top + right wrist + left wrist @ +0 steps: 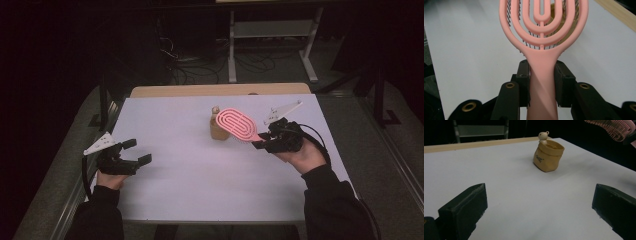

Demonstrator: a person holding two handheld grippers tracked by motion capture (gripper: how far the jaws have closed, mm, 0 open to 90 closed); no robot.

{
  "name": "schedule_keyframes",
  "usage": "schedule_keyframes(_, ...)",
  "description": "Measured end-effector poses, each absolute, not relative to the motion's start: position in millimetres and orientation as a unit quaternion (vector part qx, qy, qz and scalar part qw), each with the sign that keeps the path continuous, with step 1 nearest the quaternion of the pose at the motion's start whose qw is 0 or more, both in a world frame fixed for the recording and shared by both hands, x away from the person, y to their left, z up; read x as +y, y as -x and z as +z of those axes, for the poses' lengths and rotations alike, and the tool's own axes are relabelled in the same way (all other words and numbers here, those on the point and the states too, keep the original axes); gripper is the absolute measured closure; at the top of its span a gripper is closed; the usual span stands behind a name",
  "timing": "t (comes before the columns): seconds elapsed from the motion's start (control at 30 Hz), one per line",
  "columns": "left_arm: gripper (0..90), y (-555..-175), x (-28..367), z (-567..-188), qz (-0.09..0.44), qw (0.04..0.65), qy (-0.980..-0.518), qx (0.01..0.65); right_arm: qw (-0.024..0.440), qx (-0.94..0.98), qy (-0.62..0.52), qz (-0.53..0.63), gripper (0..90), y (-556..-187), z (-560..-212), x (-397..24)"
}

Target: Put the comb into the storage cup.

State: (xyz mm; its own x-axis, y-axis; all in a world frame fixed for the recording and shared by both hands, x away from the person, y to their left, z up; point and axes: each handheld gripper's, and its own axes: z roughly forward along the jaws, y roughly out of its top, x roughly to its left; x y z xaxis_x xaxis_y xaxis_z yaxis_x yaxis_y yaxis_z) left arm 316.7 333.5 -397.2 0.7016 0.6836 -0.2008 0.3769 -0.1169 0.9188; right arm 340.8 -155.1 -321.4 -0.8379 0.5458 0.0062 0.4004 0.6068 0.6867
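A pink hairbrush point(237, 124) with oval slots is held above the white table point(190, 165), its head over a small tan pouch-shaped holder point(218, 131) with a bear figure on its rim. My right gripper point(263, 140) is shut on the brush handle; in the right gripper view both pads clamp the handle of the hairbrush point(541, 75), bristles facing down. My left gripper point(137, 151) rests at the table's left, open, nothing between its jaws. In the left gripper view the holder point(548, 155) stands upright ahead, and the brush head point(614, 128) hangs at the upper right.
A wooden strip point(220, 90) runs along the table's far edge. Behind it are a metal stand's legs point(270, 45) and cables on a dark floor. The table's front and middle are bare white surface.
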Motion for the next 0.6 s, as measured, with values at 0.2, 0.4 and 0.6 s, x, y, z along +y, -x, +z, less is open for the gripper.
schedule_keyframes(0.2, 0.0, -319.9, 333.6, -386.5, 0.137, 0.558, -0.736, 0.358, 0.109, 0.892, -0.256, 0.358, 68.2, -347.8, -311.2, -148.2)
schedule_keyframes(0.4, 0.0, -322.7, 326.8, -376.6, 0.145, 0.554, -0.744, 0.345, 0.108, 0.893, -0.247, 0.361, 68.1, -353.3, -302.4, -139.7)
schedule_keyframes(0.6, 0.0, -327.6, 320.3, -366.2, 0.145, 0.557, -0.745, 0.337, 0.111, 0.893, -0.240, 0.364, 68.1, -356.7, -294.3, -135.3)
